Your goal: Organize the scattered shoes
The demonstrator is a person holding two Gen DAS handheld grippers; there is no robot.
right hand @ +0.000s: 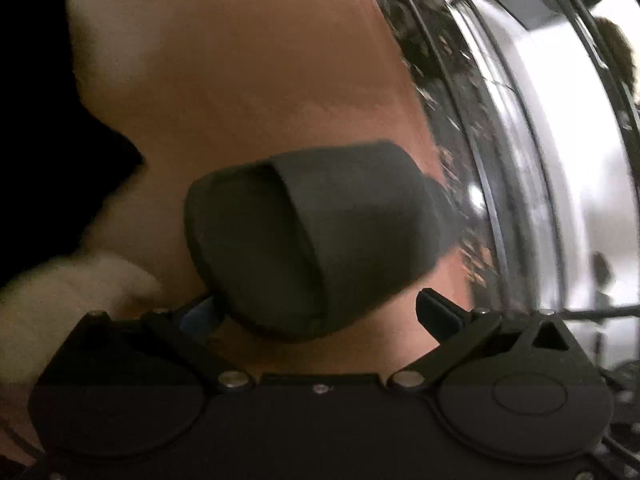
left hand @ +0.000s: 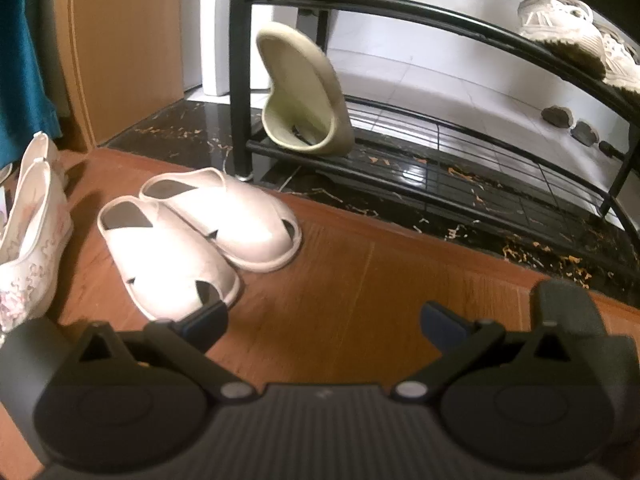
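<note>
Right tongs [right hand: 320,308], jaws spread wide, straddle a dark grey slipper [right hand: 312,236] on the wooden floor without pressing it, seemingly positioned for pickup. Left tongs [left hand: 324,324], likewise apart and empty; white sandals [left hand: 200,232] lie ahead-left, shoe rack [left hand: 440,160] beyond.

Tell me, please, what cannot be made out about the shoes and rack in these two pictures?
- Dark slipper, right wrist view: motion blur hides its material, and whether a mate exists.
- Embroidered shoes, left wrist view: cut off by the left edge.
- White sneakers on the rack, left wrist view: cut off by the right edge.
- Small dark lumps behind the rack, left wrist view: too small to identify.
</note>
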